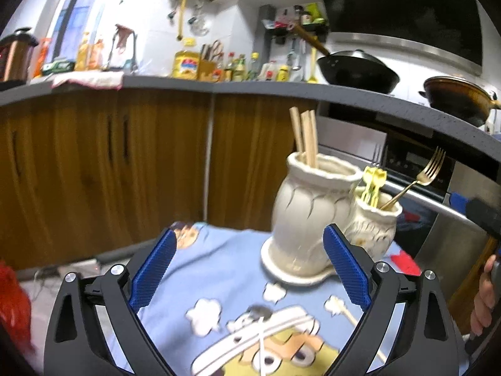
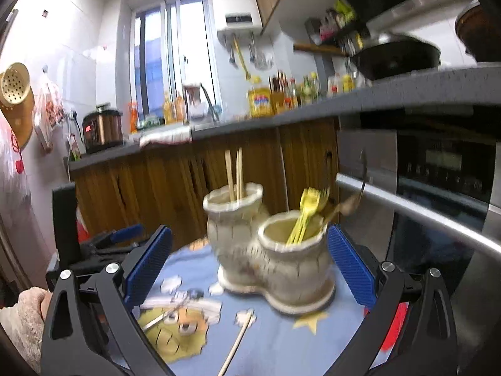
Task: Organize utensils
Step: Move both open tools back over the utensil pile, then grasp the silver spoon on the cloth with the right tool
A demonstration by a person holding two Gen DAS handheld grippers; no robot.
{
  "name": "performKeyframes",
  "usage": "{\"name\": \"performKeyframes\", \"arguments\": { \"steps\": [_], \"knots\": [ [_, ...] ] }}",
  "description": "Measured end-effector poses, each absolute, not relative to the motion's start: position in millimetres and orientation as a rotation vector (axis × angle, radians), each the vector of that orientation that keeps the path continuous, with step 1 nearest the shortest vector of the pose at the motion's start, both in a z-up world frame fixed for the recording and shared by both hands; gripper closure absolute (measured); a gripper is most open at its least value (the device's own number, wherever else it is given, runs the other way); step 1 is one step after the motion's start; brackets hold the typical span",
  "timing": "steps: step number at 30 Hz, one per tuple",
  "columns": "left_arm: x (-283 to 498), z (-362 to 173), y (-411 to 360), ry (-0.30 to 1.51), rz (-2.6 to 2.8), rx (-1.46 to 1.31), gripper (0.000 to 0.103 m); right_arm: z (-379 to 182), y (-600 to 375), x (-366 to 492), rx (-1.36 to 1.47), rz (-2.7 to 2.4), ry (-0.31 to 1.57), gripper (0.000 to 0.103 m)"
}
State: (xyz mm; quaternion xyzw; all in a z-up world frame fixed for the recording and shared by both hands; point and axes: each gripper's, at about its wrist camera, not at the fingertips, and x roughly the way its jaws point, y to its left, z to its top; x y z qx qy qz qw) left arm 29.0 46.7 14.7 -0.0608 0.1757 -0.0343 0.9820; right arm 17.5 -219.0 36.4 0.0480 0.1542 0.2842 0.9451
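Note:
A cream ceramic twin holder stands on a blue cartoon cloth [image 1: 225, 250]. Its tall pot [image 1: 308, 216] holds wooden chopsticks [image 1: 305, 138]. The short pot [image 1: 374, 225] holds yellow plastic forks [image 1: 372, 185] and a gold fork [image 1: 419, 178]. My left gripper [image 1: 250, 235] is open and empty, just short of the tall pot. My right gripper [image 2: 250, 232] is open too, with the short pot [image 2: 294, 263] ahead between its fingers and no pad pressing on it. One loose chopstick [image 2: 238, 344] and a metal spoon [image 1: 261, 316] lie on the cloth.
Wooden cabinets [image 1: 103, 163] and a grey counter [image 1: 250, 87] with bottles, a wok [image 1: 360, 72] and a pot rise behind the table. A steel oven front [image 2: 438, 203] stands at the right. A person's hand [image 1: 483, 300] shows at the right edge.

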Motion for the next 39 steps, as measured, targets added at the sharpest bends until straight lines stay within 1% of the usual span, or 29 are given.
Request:
{"name": "performKeyframes", "arguments": {
  "steps": [6,11,14,17,19,20,21,25,28,29,32,33,38,39],
  "knots": [
    [19,7,64,0.378,-0.057,-0.184,0.008,6,-183,21,0.043,0.562,0.560,0.005],
    [20,2,75,0.382,-0.086,-0.214,0.007,-15,-137,22,-0.044,0.574,0.687,0.005],
    [24,-3,91,0.403,-0.097,-0.269,0.007,-24,-109,27,-0.089,0.593,0.753,0.009],
    [30,-12,113,0.436,-0.124,-0.385,0.007,-34,-85,36,-0.133,0.599,0.806,0.020],
    [33,-16,124,0.448,-0.126,-0.436,0.007,-43,-69,46,-0.145,0.589,0.854,0.038],
    [34,-17,128,0.450,-0.128,-0.450,0.007,-47,-65,50,-0.142,0.590,0.875,0.043],
    [34,-18,131,0.449,-0.132,-0.463,0.007,-52,-60,54,-0.138,0.591,0.896,0.051],
    [31,-18,134,0.439,-0.136,-0.469,0.007,-63,-41,67,-0.149,0.575,0.928,0.073],
    [31,-18,136,0.437,-0.133,-0.485,0.007,-66,-28,66,-0.210,0.554,0.901,0.080],
    [31,-19,137,0.439,-0.130,-0.493,0.007,-66,-27,65,-0.224,0.552,0.892,0.081],
    [30,-19,140,0.439,-0.110,-0.516,0.007,-66,-27,66,-0.229,0.553,0.883,0.084],
    [31,-18,140,0.443,-0.098,-0.519,0.007,-66,-27,65,-0.234,0.558,0.877,0.088],
    [26,-11,135,0.459,-0.074,-0.547,0.007,-65,-35,66,-0.209,0.572,0.870,0.096],
    [24,-8,131,0.461,-0.061,-0.526,0.007,-63,-36,69,-0.194,0.581,0.869,0.100]
  ]
}}
